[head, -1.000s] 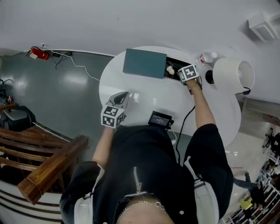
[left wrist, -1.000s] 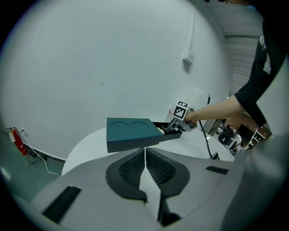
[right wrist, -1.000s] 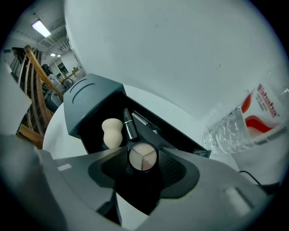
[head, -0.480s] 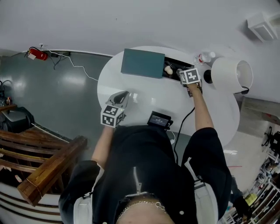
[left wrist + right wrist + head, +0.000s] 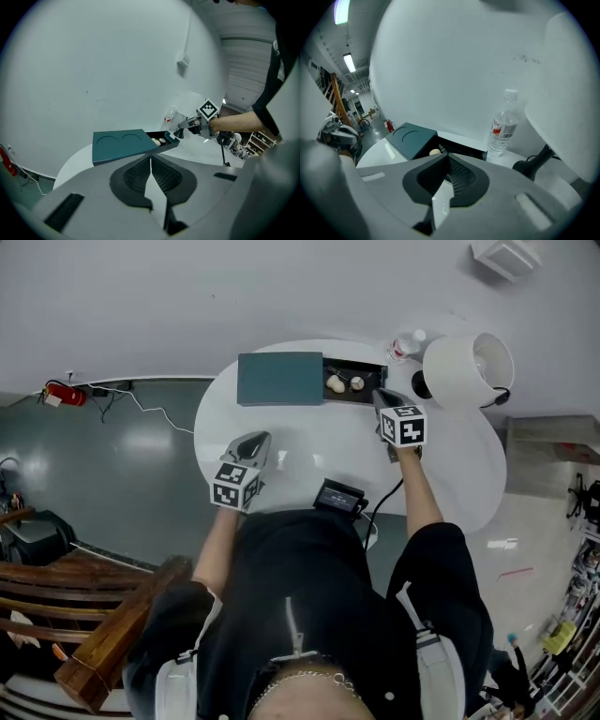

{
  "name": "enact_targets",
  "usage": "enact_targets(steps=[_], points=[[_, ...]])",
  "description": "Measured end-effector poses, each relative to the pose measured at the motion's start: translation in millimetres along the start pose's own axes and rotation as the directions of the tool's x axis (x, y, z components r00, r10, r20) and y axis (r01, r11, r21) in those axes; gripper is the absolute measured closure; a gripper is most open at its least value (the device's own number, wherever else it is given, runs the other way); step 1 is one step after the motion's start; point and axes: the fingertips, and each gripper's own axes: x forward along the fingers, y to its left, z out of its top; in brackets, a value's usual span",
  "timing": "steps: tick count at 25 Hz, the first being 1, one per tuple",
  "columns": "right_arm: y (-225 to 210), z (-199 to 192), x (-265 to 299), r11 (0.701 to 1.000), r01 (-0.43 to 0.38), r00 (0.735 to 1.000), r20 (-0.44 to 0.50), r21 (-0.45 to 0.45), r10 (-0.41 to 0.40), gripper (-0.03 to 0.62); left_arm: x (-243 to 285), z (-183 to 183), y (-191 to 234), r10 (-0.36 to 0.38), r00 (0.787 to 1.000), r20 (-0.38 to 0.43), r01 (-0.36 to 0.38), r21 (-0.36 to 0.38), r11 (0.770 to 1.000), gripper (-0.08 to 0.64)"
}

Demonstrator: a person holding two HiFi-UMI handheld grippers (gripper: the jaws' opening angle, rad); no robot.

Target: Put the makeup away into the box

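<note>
Head view: a person is standing over a round white bench (image 5: 309,451), holding a tool in each hand.
Box (image 5: 279,379): sitting at the far side of the bench; a teal top with two round dents is covering its left part, and its dark tray (image 5: 370,371) is lying open at the right end.
Makeup (image 5: 335,383): two pale round pieces are lying side by side in the open tray, close to the teal top (a thin dark stick (image 5: 441,148) is showing beside them in the right gripper view; I cannot tell what it is).
Left tool (image 5: 253,440): hovering over the near left part of the bench, well apart from the box; its jaws are pressing together on nothing (only bare bench is showing behind the pads in the left gripper view).
Right tool (image 5: 379,396): hanging just beside the box's open end, tips pointing toward the tray; its jaws have just been closing and are clenched, with nothing lying between them.
Bottle (image 5: 405,345): standing upright beyond the box's right end, clear, wearing a red label.
Lamp (image 5: 466,369): its white shade is leaning over the right of the bench on a black foot, near the bottle.
Black device (image 5: 341,495): sitting at the near edge, between the two arms.
</note>
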Motion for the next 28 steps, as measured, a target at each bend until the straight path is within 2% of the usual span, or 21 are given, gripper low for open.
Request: enact_targets(steps=[6,9,16,28], points=[[21.5,-2.1,-45.3,0.999,0.044,0.990,0.135,0.006,-0.045,0.588,-0.5,11.6,-10.4,-0.034,0.999,0.022,0.033,0.037,0.999,0.546],[34.9,-8.3,-62.0,0.999,0.040,0.985,0.166,0.031,-0.044,0.588,-3.9,15.1,-13.1,-0.042,0.999,0.032,0.041,0.045,0.998,0.546],[55.3,-28.8,-68.6,0.999,0.032,0.988,0.148,0.037,-0.038,0.588,-2.8,9.0,-16.2,-0.062,0.998,0.026,0.061,0.050,0.997,0.546],[59.6,-24.3,-68.6,1.000,0.026,0.990,0.139,0.007,-0.027,0.588,-4.8,7.0,-17.7,-0.058,0.998,0.031,0.057,0.046,0.997,0.546]])
